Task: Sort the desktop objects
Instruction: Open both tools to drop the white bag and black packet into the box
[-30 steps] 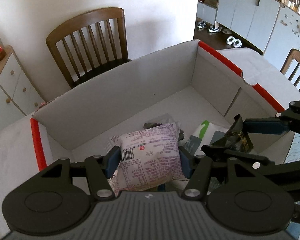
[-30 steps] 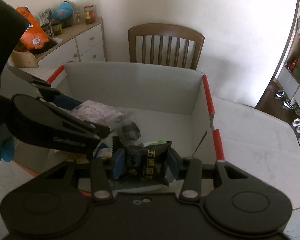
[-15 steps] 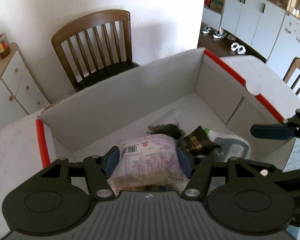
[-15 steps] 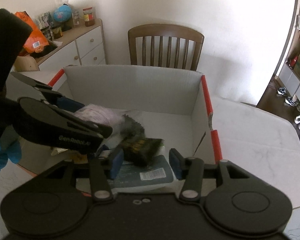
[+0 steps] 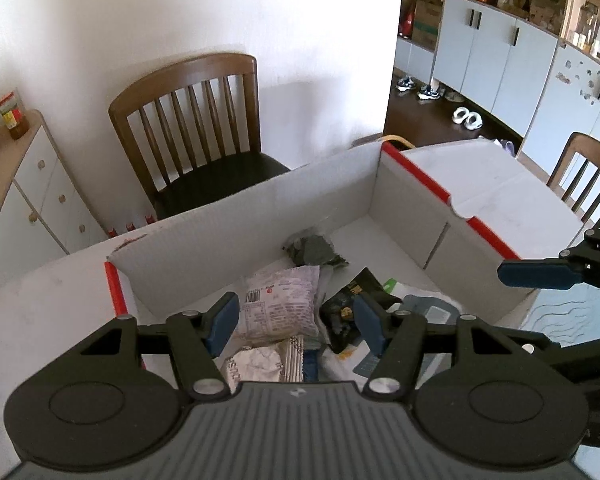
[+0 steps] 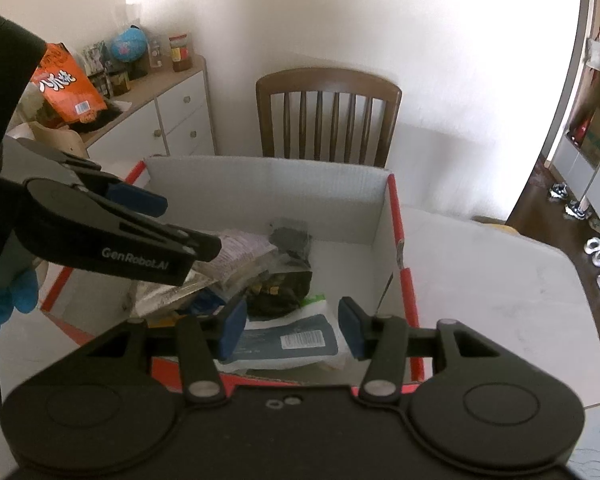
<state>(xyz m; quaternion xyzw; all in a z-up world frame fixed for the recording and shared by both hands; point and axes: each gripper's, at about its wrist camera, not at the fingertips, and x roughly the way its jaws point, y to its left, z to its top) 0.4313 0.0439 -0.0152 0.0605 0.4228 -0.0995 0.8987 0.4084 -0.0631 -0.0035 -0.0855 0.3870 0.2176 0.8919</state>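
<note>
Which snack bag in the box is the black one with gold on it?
The black bag in the middle of the box, beside the pale purple-printed bag. It alone is dark with gold print; the others are pale, grey or blue.

A white cardboard box [image 5: 228, 224] with red-edged rims sits open on the table. Inside, a pale purple-printed packet [image 5: 278, 306] lies flat at the near left, a black snack bag [image 6: 280, 286] beside it, and a grey-blue pouch [image 6: 288, 340] at the near right.
</note>
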